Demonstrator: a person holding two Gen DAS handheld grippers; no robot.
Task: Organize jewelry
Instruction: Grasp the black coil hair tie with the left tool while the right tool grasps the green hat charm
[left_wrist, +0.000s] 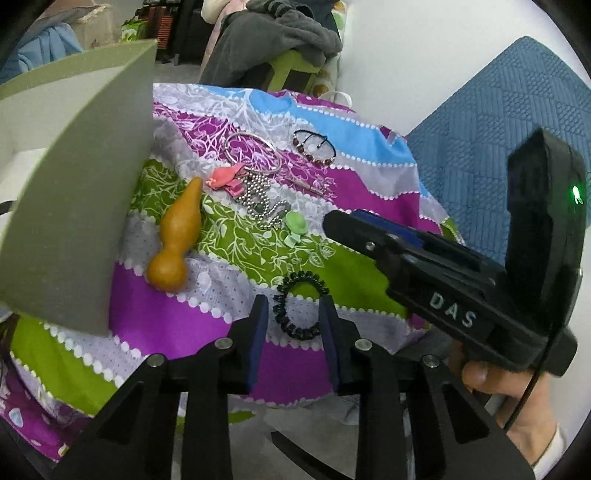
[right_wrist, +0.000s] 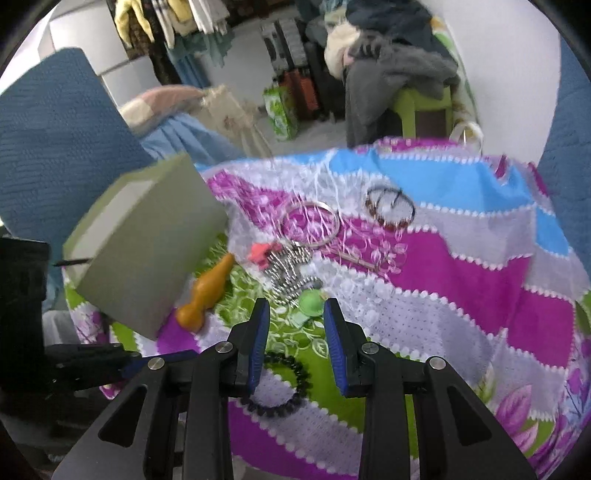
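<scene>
jewelry spread on a striped cloth (left_wrist: 177, 325), left gripper (left_wrist: 293, 314) parted and empty above a black coil band (left_wrist: 301, 306) at the near edge, right gripper (right_wrist: 295, 321) parted, empty, near a green clip (right_wrist: 310, 302), bead chain (left_wrist: 258, 199), bangles (left_wrist: 255, 155), bead bracelet (left_wrist: 314, 147) farther back, gourd (left_wrist: 177, 236) and grey box (left_wrist: 74, 206) left

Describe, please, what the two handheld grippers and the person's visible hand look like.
Both grippers are black, angular plastic frames with silver pivot bolts and blue pads lining the finger insides. The left gripper and the right gripper look alike. Seen from the left wrist, the right one's body bears white letters "DAS", a green light and a thin black cable. The hand gripping it shows a pale cuff at the wrist.
</scene>
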